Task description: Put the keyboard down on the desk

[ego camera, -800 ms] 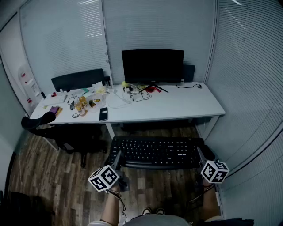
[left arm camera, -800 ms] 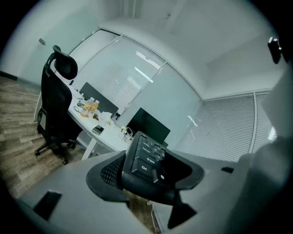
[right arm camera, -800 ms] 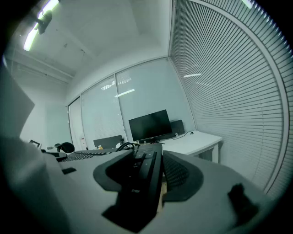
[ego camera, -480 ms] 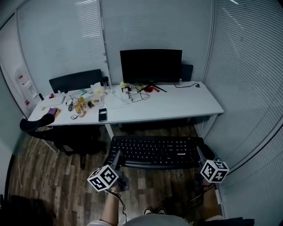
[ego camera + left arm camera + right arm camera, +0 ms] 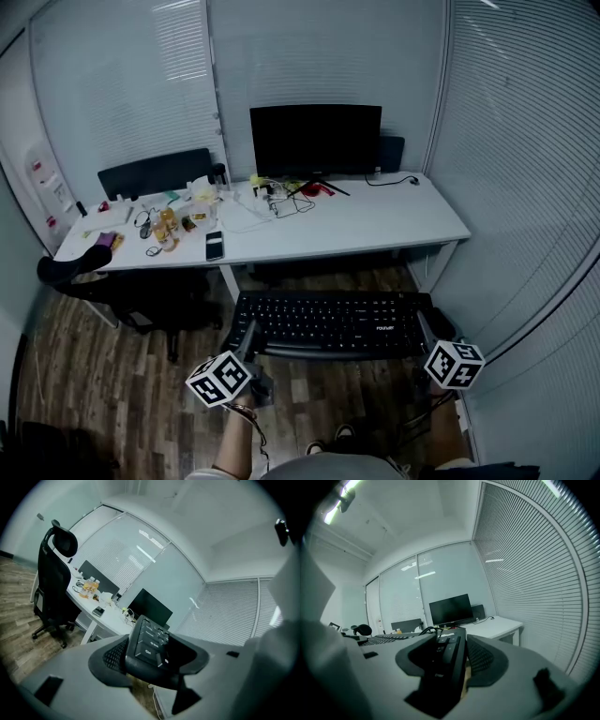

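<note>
left tool (image 5: pixel 247 336): gripping keyboard (image 5: pixel 330 323) end | right tool (image 5: pixel 424 330): gripping other end | keyboard: held level, in front of bench (image 5: pixel 375 225)

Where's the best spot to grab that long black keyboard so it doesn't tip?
By its two short ends, one gripper from each side. The keyboard is long, flat and thin, so end grips should keep it level. The left gripper and right gripper hold it that way.

The keyboard (image 5: pixel 328 323) is before the desk (image 5: pixel 375 220), monitor (image 5: pixel 315 139) atop.
</note>
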A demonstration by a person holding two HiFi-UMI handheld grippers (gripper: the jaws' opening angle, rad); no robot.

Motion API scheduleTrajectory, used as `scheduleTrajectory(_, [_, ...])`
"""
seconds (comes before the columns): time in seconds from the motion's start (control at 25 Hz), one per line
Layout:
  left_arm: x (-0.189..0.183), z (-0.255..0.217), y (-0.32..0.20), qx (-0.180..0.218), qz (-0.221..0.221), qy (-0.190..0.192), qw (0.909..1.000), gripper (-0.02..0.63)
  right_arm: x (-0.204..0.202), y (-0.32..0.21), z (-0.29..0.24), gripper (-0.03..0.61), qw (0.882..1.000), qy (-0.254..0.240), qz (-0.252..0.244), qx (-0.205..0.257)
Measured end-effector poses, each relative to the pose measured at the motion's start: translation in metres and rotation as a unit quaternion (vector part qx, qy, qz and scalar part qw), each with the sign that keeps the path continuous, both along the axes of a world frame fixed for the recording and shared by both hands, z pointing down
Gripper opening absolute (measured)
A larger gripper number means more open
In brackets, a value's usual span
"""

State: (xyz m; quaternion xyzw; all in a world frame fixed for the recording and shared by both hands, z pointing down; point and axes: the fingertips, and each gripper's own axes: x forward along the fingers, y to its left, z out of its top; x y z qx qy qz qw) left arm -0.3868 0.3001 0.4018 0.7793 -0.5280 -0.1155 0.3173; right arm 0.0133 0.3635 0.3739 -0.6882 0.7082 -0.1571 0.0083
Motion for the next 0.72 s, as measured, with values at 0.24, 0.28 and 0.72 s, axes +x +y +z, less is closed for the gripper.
scheduleTrajectory(0.24, [-0.002, -0.001, -0.006, 0.001, 0.004, 0.000, 1.0000, 0.250, -0.003, -0.002, 0.000, 0.212, 1.000, 0.001, 0.004, 0.001])
scheduleTrajectory(0.28, [-0.002, -0.002, -0.006, 0.002, 0.005, 0.000, 1.0000, 0.250, -0.003, -0.002, -0.001, 0.212, 1.000, 0.002, 0.005, 0.002])
scheduleTrajectory(0.72, [0.014, -0.002, -0.036, 0.008, 0.004, 0.003, 1.0000, 0.250, 0.012, -0.032, -0.006, 0.212, 1.000, 0.011, 0.004, 0.017])
